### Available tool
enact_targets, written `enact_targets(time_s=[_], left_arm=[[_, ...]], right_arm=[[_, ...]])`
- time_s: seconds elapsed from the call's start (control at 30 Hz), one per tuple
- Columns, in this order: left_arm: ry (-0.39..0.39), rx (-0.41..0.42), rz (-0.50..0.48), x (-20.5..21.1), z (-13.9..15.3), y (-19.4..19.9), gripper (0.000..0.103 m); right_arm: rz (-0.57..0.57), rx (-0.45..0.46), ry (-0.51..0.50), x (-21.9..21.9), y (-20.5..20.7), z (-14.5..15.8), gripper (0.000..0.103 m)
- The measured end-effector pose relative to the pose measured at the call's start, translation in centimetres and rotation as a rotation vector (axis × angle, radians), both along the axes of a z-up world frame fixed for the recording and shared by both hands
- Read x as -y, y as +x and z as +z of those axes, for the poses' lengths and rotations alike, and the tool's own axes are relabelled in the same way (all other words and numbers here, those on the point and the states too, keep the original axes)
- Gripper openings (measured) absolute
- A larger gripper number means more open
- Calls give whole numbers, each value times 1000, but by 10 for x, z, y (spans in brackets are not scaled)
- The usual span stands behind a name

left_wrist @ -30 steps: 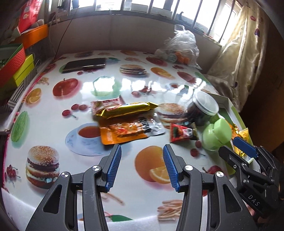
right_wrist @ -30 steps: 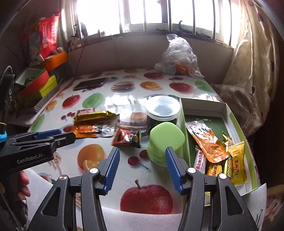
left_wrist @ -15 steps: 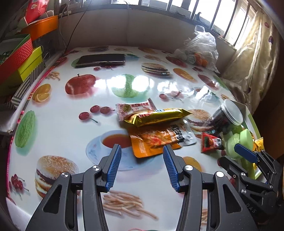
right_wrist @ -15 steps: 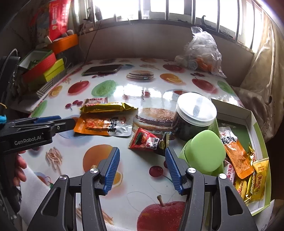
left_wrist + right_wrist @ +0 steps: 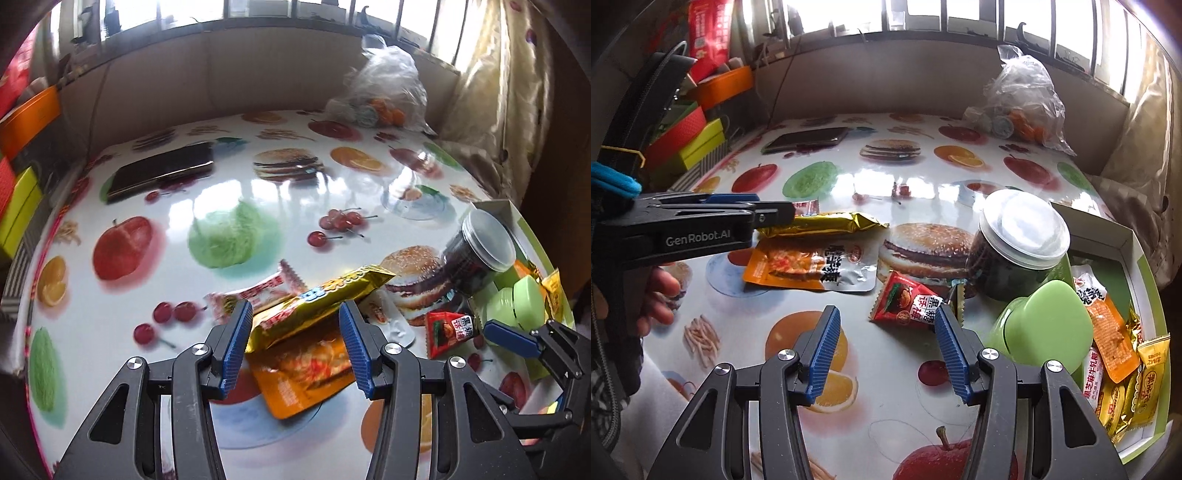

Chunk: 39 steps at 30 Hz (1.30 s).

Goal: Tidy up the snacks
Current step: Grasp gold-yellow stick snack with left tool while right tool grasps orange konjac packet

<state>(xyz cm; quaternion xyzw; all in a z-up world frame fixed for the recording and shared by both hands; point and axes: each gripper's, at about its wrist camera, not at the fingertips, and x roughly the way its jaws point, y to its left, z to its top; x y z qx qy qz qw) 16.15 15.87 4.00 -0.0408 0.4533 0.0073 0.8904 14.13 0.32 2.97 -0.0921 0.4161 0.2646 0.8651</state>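
Observation:
My left gripper point(image 5: 296, 347) is open and hovers low over a pile of snack packets. A long gold packet point(image 5: 321, 299) shows between its blue fingertips, lying across an orange pouch point(image 5: 306, 373) and a red-and-white wrapper point(image 5: 258, 293). No pad presses on any of them. In the right wrist view my right gripper point(image 5: 886, 350) is open and empty, just short of a small red packet point(image 5: 908, 302). The left gripper point(image 5: 764, 216) comes in from the left there, over the end of the gold packet point(image 5: 827, 223).
A dark jar with a clear lid point(image 5: 1015, 243) and a green lidded container point(image 5: 1041, 328) stand beside a white-and-green box point(image 5: 1137, 254) holding several packets. A phone point(image 5: 162, 171) and a plastic bag point(image 5: 384, 92) lie at the back. Coloured boxes point(image 5: 698, 140) are stacked at the left.
My left gripper has moved forward over the table to the packet pile, so the gold packet now lies between its fingertips. The right gripper edged closer to the small red packet.

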Motion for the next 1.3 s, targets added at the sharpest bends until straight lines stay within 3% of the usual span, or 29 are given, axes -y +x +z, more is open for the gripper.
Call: enact_targets(time_s=[0.27, 0.4, 0.6, 0.77, 0.9, 1.1, 1.3], left_arm=[[61, -61, -121, 21, -12, 24, 50], [86, -78, -128, 22, -18, 26, 50], [58, -84, -115, 20, -24, 23, 50], [55, -79, -110, 21, -24, 14, 29], [65, -71, -114, 26, -24, 1, 25], [2, -63, -91, 24, -24, -22, 25], [-73, -59, -4, 7, -25, -47, 25]], right_arm=[[-12, 2, -5, 3, 5, 0, 53], [-11, 8, -14, 1, 8, 0, 53], [-12, 3, -11, 1, 8, 0, 53], [-17, -6, -11, 1, 8, -2, 53], [-17, -8, -11, 0, 6, -2, 53], [-7, -5, -20, -6, 2, -2, 53], [3, -6, -25, -14, -2, -1, 53]])
